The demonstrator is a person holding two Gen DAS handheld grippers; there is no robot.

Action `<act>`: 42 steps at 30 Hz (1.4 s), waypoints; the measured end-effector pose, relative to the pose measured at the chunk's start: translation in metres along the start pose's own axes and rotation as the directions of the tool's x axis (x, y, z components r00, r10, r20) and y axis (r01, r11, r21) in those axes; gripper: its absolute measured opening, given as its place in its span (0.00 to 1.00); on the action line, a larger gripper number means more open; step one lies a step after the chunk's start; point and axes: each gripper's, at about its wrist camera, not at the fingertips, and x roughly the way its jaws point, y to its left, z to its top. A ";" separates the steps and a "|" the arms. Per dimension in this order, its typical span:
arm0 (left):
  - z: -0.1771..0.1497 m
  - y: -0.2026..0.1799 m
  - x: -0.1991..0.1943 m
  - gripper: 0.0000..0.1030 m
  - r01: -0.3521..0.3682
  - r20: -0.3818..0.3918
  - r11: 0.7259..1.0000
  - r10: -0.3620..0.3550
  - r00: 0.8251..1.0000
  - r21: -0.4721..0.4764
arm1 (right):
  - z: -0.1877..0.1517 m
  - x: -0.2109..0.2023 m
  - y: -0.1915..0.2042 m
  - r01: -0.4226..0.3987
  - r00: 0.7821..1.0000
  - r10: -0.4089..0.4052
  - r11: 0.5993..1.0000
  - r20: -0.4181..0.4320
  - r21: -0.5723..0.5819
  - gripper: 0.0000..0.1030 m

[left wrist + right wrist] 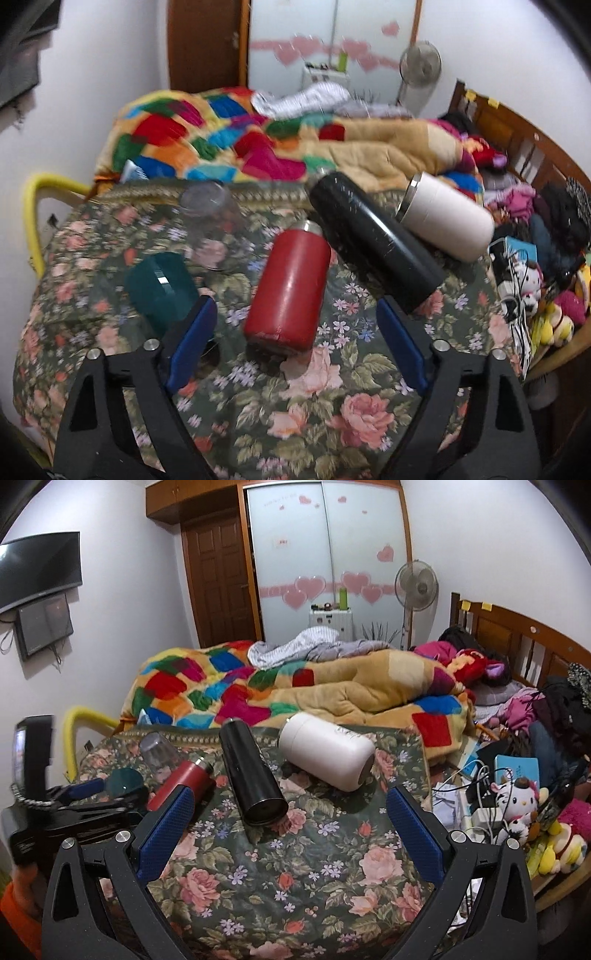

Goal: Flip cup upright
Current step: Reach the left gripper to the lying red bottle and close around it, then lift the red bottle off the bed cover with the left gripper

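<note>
Several cups lie on their sides on a floral cloth (317, 406): a red flask (290, 288), a black flask (373, 236), a white tumbler (447, 216), a teal cup (159, 288) and a clear cup (207, 201). My left gripper (295, 317) is open, its fingers either side of the red flask's base, just short of it. My right gripper (288, 805) is open, near the black flask (251, 771), with the white tumbler (327, 751) beyond. The red flask (183, 779) and the left gripper (88, 794) show at the left of the right wrist view.
A patchwork blanket (295, 690) is heaped behind the cups. Cables, a power strip and plush toys (517, 805) crowd the right edge. A yellow rail (31, 221) runs at the left. A fan (415, 583) and wardrobe stand at the back.
</note>
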 end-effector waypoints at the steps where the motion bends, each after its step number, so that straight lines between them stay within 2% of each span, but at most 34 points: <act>1: 0.003 0.001 0.011 0.78 0.013 -0.025 1.000 -0.013 1.000 0.003 | 0.000 0.005 0.000 -0.002 1.000 0.002 1.000 -0.007 -0.001 1.00; 4: 0.010 -0.001 0.039 0.73 0.028 -0.073 0.999 -0.026 0.997 0.028 | 0.001 0.016 0.002 -0.011 1.000 0.011 1.000 -0.020 -0.002 1.00; 8: 0.015 -0.001 0.068 0.70 0.022 -0.133 0.999 -0.016 0.991 0.048 | 0.001 0.028 0.005 -0.019 0.999 0.018 1.000 -0.036 -0.004 1.00; 10: 0.016 0.000 0.080 0.65 0.006 -0.157 0.998 0.003 0.988 0.060 | 0.003 0.032 0.004 -0.025 0.999 0.025 1.000 -0.039 -0.001 1.00; 20: 0.015 0.000 0.101 0.62 -0.017 -0.169 0.996 0.031 0.985 0.084 | 0.004 0.041 0.005 -0.038 0.998 0.038 0.999 -0.049 -0.009 1.00; 27: 0.006 -0.004 0.087 0.62 -0.019 -0.157 0.997 0.030 0.987 0.068 | 0.005 0.027 0.004 -0.034 0.999 0.033 0.999 -0.035 -0.016 1.00; 42: -0.016 -0.029 0.000 0.60 0.030 -0.073 0.995 -0.024 0.997 0.094 | 0.004 -0.016 0.006 -0.053 0.998 0.054 0.998 0.026 -0.034 1.00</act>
